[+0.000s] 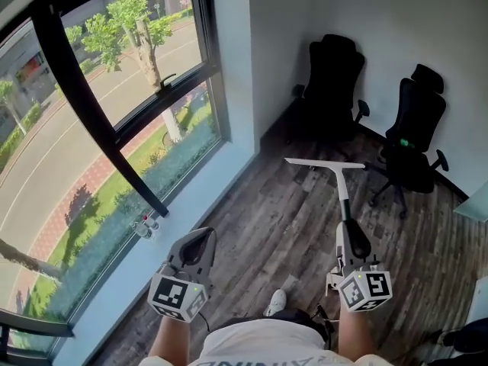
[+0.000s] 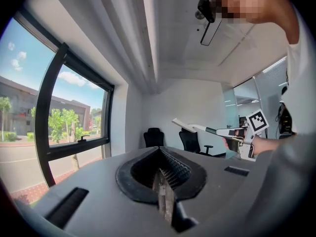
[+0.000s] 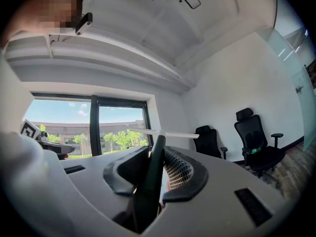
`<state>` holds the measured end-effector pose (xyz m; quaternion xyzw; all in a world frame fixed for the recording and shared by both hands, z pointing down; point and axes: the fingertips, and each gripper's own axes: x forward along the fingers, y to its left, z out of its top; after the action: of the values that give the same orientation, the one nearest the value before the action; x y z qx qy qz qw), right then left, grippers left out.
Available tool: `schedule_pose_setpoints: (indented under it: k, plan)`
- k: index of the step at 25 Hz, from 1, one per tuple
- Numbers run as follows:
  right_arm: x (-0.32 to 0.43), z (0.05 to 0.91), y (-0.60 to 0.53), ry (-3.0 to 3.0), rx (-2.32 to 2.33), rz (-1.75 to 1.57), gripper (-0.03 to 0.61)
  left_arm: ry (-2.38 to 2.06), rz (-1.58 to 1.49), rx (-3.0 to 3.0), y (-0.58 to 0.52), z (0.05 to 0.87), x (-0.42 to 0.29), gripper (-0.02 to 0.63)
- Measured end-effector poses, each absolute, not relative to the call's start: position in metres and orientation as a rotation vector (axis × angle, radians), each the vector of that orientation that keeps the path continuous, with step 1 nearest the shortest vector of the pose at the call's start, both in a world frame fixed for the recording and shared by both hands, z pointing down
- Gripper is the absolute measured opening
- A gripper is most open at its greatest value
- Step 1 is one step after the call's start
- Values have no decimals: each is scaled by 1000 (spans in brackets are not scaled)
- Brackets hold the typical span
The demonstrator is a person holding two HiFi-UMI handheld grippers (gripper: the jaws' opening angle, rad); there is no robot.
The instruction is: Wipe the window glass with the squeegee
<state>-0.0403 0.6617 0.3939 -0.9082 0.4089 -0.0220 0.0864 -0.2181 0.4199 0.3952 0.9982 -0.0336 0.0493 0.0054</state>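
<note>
Ahead of you, two black office chairs stand apart by the white wall (image 1: pixel 396 21): the left chair (image 1: pixel 333 82) deep in the corner, the right chair (image 1: pixel 415 132) carrying a small green mark (image 1: pixel 404 141) on its back. Both rest on the dark wood-plank floor (image 1: pixel 290 227). Outside, below you, are a leafy tree (image 1: pixel 133 29), a strip of grass (image 1: pixel 99 219) and a grey road (image 1: pixel 46 151).

The floor (image 1: pixel 267 227) is dark wood planking with a grey, worn grain. A black office chair (image 1: pixel 332 82) stands on it in the corner by the white walls. A second black chair (image 1: pixel 415 128) stands near it, to the right. A white shoe (image 1: pixel 276 302) rests on the planks.
</note>
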Motion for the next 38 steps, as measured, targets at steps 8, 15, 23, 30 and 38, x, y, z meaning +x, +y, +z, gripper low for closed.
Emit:
schedule_pose_setpoints:
  k: [8,15,23,30,38]
  plan:
    - [83,400,640,1315,-2668,-79,100,-232,133,3094,401,391,-115,17]
    - [135,406,590,1421,-2657,-81,100,-274,126,3086,356,402,-65,17]
    - [203,391,470,1458,-2644,-9,100,-274,84,3091,243,411,0,17]
    - [249,362,327,1606,-2630,82,100,-333,107,3114,123,407,36,17]
    - [274,352,207,1723,-2497,41,100,-427,144,3131,37,394,55,17]
